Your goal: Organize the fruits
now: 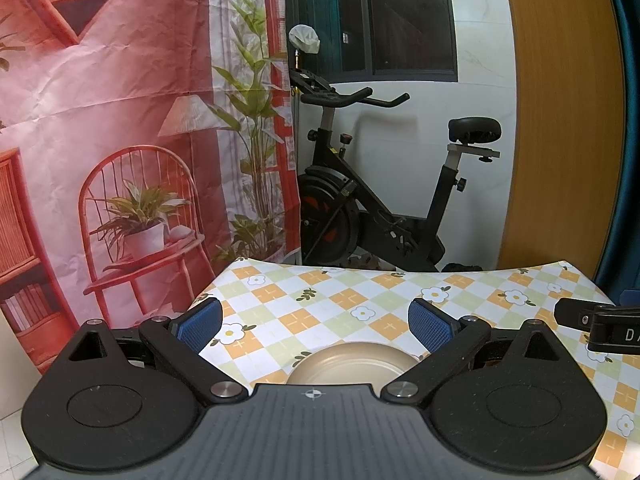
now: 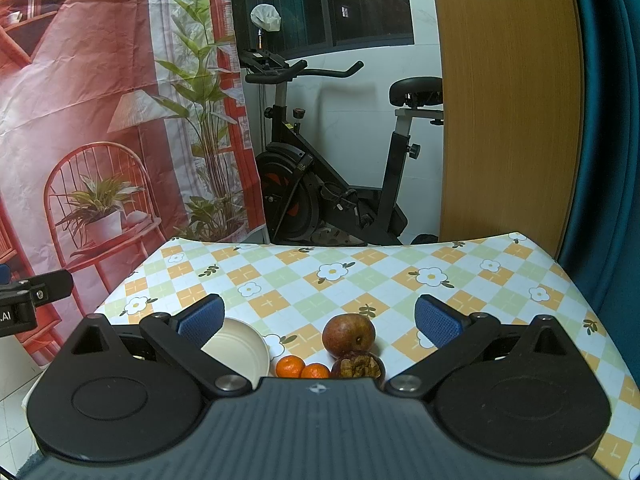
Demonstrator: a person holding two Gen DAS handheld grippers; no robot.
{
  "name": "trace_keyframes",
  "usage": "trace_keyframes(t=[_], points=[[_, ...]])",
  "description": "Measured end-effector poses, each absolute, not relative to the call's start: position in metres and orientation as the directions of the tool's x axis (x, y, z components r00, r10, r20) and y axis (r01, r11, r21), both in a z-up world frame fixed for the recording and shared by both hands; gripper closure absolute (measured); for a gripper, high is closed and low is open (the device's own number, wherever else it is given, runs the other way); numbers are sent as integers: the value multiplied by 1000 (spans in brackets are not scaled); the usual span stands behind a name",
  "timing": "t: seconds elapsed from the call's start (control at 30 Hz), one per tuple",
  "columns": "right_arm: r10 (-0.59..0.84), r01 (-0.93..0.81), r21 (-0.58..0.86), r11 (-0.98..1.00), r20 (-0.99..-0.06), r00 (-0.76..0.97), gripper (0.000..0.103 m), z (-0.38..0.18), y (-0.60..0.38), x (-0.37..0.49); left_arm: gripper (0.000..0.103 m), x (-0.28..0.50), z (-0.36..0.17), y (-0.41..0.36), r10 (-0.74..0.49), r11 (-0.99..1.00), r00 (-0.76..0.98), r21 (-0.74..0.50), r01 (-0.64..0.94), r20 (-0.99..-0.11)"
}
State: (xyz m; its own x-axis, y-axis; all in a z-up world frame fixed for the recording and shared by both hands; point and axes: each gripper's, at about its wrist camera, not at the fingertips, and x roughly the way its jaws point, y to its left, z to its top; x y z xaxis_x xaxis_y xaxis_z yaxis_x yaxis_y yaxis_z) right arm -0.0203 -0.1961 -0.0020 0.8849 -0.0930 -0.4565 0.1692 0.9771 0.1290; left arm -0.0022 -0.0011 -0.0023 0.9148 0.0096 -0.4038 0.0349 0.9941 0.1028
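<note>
**Fruit still loose on the worktop, both grippers empty**

Looks like the very start of the sort. Cream plate (image 2: 240, 346) parked on the checked worktop (image 2: 360, 276), bare as far as can be seen, probably the drop-off spot. Just to its right, a tight cluster: two small mandarins (image 2: 302, 367) side by side, a brown round fruit (image 2: 349, 335) behind them, and a dark fruit with a crumpled tan top (image 2: 359, 365) right in front of that one, touching or nearly so. Grouped near the plate, so short carries only.

Right hand-held gripper (image 2: 320, 320) spread wide, blue pads well apart, nothing between them, held low and level over the near edge with the fruit dead ahead, the brown one sitting between the fingers' line. Reads as lined up for a first pick.

Left hand-held gripper (image 1: 316, 324) same story: wide open, gripping nothing, held level above the plate (image 1: 352, 364), maybe waiting or steadying. Exercise bike (image 2: 332, 184) in the background, irrelevant.
</note>
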Motion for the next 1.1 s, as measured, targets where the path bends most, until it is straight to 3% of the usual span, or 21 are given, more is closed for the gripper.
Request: trace_keyframes(t=[1.1], points=[[-74, 140, 123, 982, -432, 899, 0, -9, -186, -24, 3, 2, -8, -2, 21, 992, 905, 122, 33, -424]])
